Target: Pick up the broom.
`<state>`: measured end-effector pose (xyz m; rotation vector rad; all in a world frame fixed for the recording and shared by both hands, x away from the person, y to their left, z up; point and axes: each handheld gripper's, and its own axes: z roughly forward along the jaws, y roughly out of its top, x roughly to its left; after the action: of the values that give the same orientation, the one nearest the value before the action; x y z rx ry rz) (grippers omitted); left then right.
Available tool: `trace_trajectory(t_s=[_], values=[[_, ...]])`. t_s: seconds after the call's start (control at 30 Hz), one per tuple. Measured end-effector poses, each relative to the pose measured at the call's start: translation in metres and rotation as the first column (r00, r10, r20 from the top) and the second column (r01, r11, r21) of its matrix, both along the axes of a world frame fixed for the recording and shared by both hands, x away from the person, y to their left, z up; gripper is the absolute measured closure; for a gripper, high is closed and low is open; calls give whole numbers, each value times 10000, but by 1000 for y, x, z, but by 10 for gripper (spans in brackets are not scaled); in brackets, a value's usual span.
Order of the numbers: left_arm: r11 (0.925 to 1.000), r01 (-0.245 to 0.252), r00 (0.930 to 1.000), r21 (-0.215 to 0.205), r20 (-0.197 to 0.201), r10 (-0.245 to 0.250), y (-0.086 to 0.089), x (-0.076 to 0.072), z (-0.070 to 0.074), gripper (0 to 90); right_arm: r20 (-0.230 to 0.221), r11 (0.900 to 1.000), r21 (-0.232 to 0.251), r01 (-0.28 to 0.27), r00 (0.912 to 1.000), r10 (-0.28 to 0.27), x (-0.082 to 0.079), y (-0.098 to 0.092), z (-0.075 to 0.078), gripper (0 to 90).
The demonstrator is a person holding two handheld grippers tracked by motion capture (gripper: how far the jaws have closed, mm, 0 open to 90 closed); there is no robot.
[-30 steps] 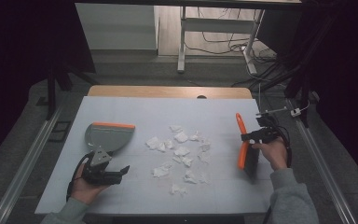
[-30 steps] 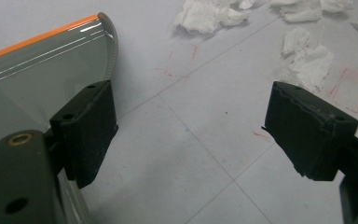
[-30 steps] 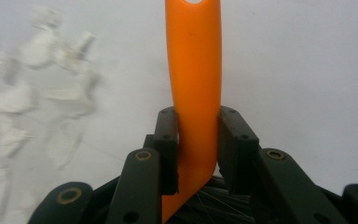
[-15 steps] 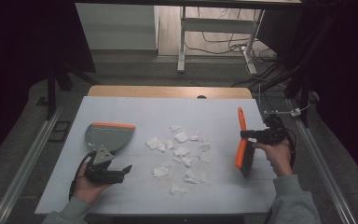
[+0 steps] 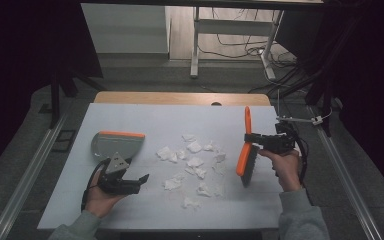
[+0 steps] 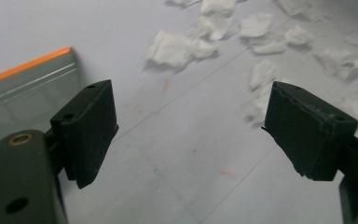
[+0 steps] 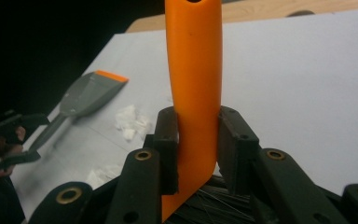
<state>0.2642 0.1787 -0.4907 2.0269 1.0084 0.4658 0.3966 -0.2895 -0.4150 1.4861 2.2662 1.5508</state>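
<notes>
An orange-handled brush (image 5: 243,155) with dark bristles hangs above the table's right side, handle pointing away from me. My right gripper (image 5: 252,140) is shut on its handle (image 7: 193,84), the jaws pressing both sides, bristles low beneath them. A grey dustpan (image 5: 117,145) with an orange lip lies flat at the left. Just in front of it my left gripper (image 5: 136,181) stands open and holds nothing; its jaws point toward the white paper scraps (image 5: 192,165) scattered mid-table. In the left gripper view the dustpan (image 6: 23,93) sits left of the left gripper (image 6: 191,126), scraps (image 6: 182,46) beyond.
The white table sheet (image 5: 180,120) ends at a wooden strip along the far edge. Metal rails run down both sides. Table legs and cables (image 5: 240,45) lie on the floor beyond. In the right gripper view the dustpan (image 7: 88,95) and the other hand's gripper (image 7: 4,135) show far left.
The right hand has lifted the brush and shifted it slightly left toward the scraps. The left hand has edged right and up, in front of the dustpan.
</notes>
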Motion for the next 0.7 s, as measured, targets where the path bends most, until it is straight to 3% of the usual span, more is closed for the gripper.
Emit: trace_trajectory(t_s=[0.27, 0.43, 0.57, 0.7], values=[[9958, 900, 9956, -182, 288, -894, -40, 5, 14, 179, 473, 9991, 402, 97, 9988, -116, -7, 32, 0, 712], [9875, 1560, 9874, -220, 291, -1553, -68, 10, 18, 182, 728, 9981, 562, 247, 9969, -288, -11, 50, -4, 712], [9815, 1908, 9812, -170, 333, -1901, -90, 14, 18, 184, 794, 9989, 416, 223, 9965, -255, -13, 66, -10, 711], [9725, 2272, 9738, -505, 165, -2267, -108, 20, 18, 202, 928, 9984, 525, 221, 9953, -269, -16, 78, -18, 711]])
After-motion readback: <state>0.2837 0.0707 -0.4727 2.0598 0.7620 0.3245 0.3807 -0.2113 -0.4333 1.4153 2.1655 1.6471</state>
